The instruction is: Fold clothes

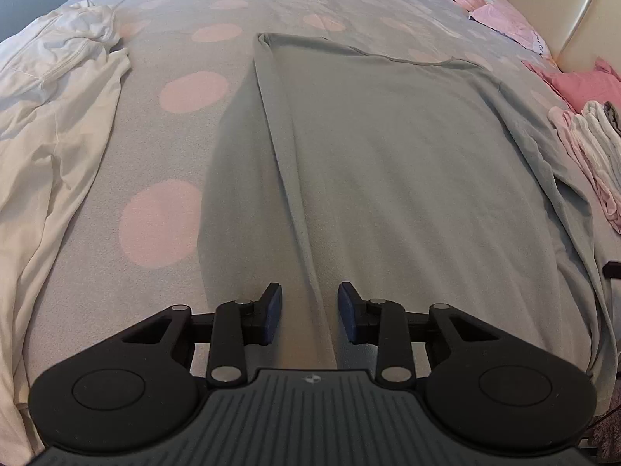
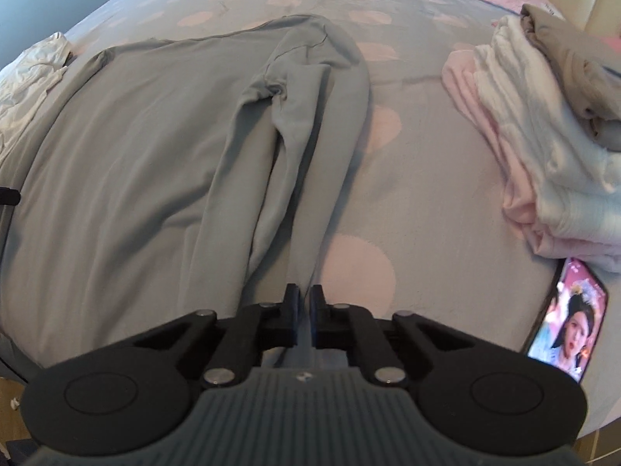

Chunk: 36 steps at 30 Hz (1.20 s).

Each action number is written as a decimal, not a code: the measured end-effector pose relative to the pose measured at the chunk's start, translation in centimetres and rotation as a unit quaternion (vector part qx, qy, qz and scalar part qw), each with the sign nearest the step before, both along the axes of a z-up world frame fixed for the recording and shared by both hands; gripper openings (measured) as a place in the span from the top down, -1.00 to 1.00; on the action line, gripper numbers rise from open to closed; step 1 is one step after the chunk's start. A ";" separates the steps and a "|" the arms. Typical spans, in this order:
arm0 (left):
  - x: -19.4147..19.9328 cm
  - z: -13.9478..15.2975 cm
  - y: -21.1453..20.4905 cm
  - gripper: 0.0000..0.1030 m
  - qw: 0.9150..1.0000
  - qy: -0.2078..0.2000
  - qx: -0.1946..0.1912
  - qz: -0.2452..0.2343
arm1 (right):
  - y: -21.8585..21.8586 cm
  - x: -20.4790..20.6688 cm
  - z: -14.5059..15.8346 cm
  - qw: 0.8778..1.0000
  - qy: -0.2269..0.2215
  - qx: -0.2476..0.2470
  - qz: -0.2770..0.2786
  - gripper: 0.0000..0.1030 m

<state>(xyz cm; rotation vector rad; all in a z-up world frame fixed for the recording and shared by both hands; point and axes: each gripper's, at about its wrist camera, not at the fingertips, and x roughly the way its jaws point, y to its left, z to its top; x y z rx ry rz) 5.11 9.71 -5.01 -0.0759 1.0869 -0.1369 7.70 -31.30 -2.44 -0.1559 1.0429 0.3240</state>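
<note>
Right jaws: pressed nearly together on the near end of the folded-in sleeve, a thin strip of grey cloth pinched between the pads of the right gripper [image 2: 305, 303]
Left jaws: part-way apart, pads clear of the cloth, the left gripper [image 1: 309, 303] straddling the folded left edge that runs up between them
Grey top [image 1: 407, 163]: spread flat on the bed, straight ahead of both sets of jaws, hem end nearest, neckline farthest
Long axis: straight away from the jaws, in line with the way both grippers point
Sleeve [image 2: 295, 124]: doubled back along the right side of the body, running from the right jaws up to a rumpled shoulder far ahead
Nearer hand: right already on cloth; left just short of a grip, edge between its pads but not clamped
Next move, judged: left to close on the hem corner, then both to carry the near end forward along that axis
Bedspread [image 1: 174, 209]: dotted, bare on either flank of the top
Outward right: folded pile [image 2: 543, 147], well apart; phone [image 2: 568, 322] beside it
Outward left: white garment [image 1: 58, 124], apart from the grey edge
</note>
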 end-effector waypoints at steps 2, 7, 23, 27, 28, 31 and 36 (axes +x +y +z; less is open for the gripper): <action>0.0 0.0 -0.1 0.55 1.000 0.001 -0.002 -0.003 | -0.4 0.1 1.3 1.000 -0.022 -0.016 -0.002 1.00; 0.1 -0.1 -0.2 0.55 1.000 0.001 -0.005 -0.002 | -3.9 2.1 5.8 0.995 -0.080 -0.045 -0.049 1.00; 0.4 0.6 -0.6 0.55 1.000 -0.010 -0.014 -0.006 | -0.7 2.5 2.3 0.999 0.030 0.044 0.000 0.32; 0.7 0.5 -0.8 0.55 1.000 -0.008 -0.013 -0.011 | 0.6 2.2 0.2 0.998 0.052 0.013 0.014 0.33; 0.7 0.4 -0.9 0.55 1.000 -0.008 -0.012 -0.013 | 0.7 2.1 -0.4 0.998 0.057 0.008 0.014 0.33; 0.8 0.2 -0.8 0.55 1.000 -0.003 -0.010 -0.013 | 1.2 1.6 -1.6 0.998 0.064 -0.006 0.018 0.80; 0.9 0.3 -0.8 0.55 1.000 -0.002 -0.015 -0.009 | 1.2 1.4 -0.7 0.998 0.046 -0.025 0.023 0.88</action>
